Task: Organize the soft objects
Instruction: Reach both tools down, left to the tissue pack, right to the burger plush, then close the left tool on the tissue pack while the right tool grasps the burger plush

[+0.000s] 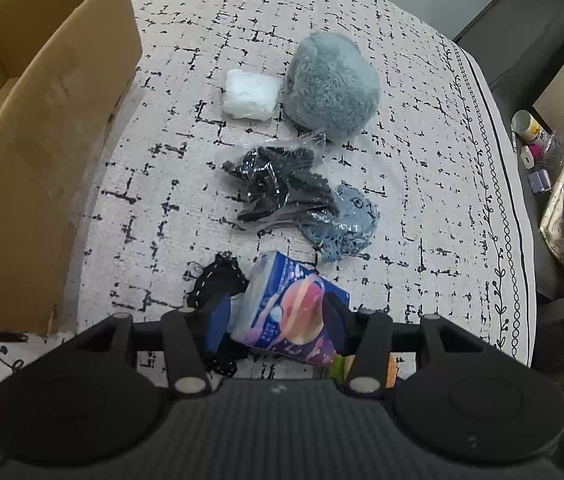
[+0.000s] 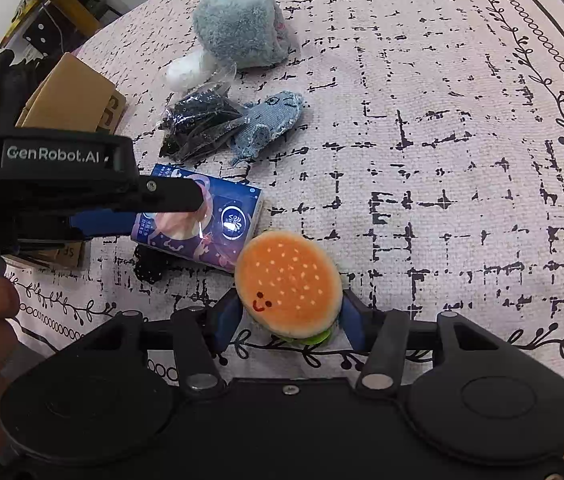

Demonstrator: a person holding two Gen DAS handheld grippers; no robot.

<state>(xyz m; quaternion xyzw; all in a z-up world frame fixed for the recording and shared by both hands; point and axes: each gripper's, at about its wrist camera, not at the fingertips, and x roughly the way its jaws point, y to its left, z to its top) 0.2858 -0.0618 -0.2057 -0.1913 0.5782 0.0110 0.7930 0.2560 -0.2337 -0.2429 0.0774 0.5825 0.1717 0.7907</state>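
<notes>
So on the far left sits the open cardboard box [image 1: 41,128], resting on the tabletop [image 1: 422,160] with its patterned grey cloth. Right of it, the soft stuff runs in a loose line: a white wad [image 1: 250,95] touching a fluffy blue-grey plush [image 1: 332,84], then below those a clear bag of black items [image 1: 277,188] overlapping a small blue knitted toy [image 1: 352,216]. Nearest the left camera there's a black lace piece [image 1: 217,280] lying beside and partly under a tissue pack [image 1: 282,312] printed in blue and purple.

The left tongs [image 1: 277,320] are spread apart with a finger on either side of that tissue pack; can't tell if the pads actually touch it. From the right wrist view you see the same left tongs [image 2: 185,208] coming in from the left over the tissue pack [image 2: 217,228].

Further right, the burger plush [image 2: 290,284] with the little smiley sits just next to the tissue pack, near the edge of the cloth. The right tongs [image 2: 290,320] have a blue pad on either side of it, looks like they're pinching it, but contact is hard to confirm. Off the right edge, some small bottles and clutter [image 1: 534,140].
</notes>
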